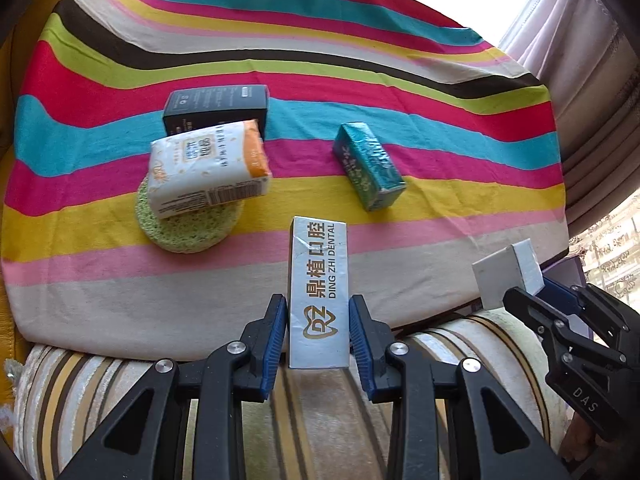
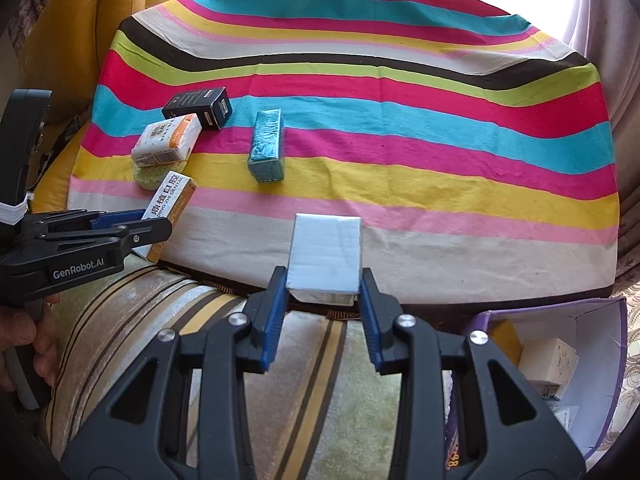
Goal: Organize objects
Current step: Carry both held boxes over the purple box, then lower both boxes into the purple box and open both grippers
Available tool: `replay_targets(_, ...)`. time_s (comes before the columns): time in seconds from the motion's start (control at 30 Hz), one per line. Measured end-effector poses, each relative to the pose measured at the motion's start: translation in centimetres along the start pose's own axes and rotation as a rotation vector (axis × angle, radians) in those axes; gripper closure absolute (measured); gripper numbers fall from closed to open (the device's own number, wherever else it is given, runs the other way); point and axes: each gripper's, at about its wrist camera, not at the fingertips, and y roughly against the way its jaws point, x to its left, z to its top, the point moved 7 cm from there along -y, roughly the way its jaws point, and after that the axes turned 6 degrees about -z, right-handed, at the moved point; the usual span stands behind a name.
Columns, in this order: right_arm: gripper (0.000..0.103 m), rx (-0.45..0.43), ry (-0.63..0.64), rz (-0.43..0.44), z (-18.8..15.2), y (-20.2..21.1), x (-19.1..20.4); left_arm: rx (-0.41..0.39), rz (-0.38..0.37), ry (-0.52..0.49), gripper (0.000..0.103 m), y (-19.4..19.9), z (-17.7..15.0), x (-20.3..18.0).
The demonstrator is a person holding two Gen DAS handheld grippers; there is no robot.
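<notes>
Two views. Left wrist: left gripper clamped on dental box, bottom centre; tissue pack on green sponge, teal box mid-frame. Right wrist: right gripper clamped on silver box, bottom centre; purple bin lower right.

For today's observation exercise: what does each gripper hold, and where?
Left gripper: dental box, lower sides. Right gripper: silver box, near end.

Rainbow-striped cloth, teal box, black box
</notes>
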Motion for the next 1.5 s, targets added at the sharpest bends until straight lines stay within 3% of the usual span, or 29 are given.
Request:
replay_targets(0.43,0.064,-0.012,-0.095,-0.08,-2.6,1.5,-6.4,0.024,-0.109,-0.138,0.07,-0.8,-0.2,-9.2)
replay_targets(1.07,0.064,0.065,-0.368,-0.235,-11.4,3.1,-22.3,0.113,-0.284,-0.345,0.07,-3.2,-3.3,-23.1)
replay_targets(1.5,0.064,0.131,-0.451,-0.263,-15.7,2.1,-26.7,0.186,-0.348,-0.414,0.069,-4.8,-5.7,-28.3)
